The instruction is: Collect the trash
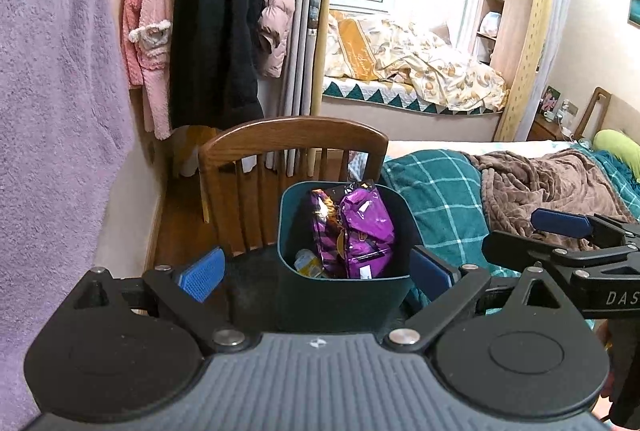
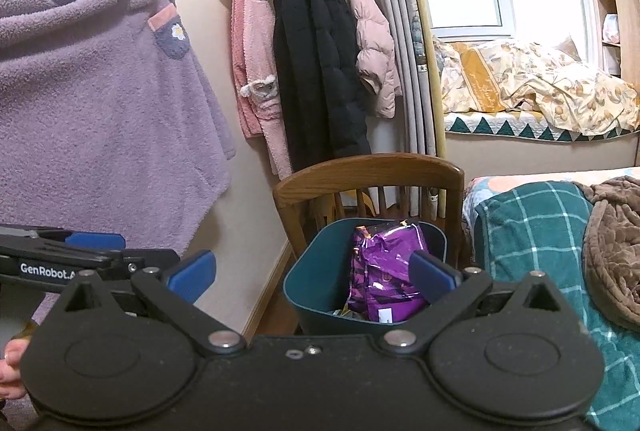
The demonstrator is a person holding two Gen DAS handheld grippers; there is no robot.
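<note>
Bedroom clutter surrounds me: a chair, hung coats, a bed on the right. Nearest, my left claw is spread wide with nothing in it, its blue pads either side of the dark teal bin just ahead. My right claw is spread just as wide and also holds nothing, pointing at the same bin. Inside the bin stand crumpled purple wrappers, with a smaller pale scrap low beside them. Behind the bin is the wooden chair. To the right lies the bed with a teal checked blanket and a brown throw. Farther left, a purple robe, pink robe and black coat hang on the wall. Farthest is the window seat with a floral quilt.
</note>
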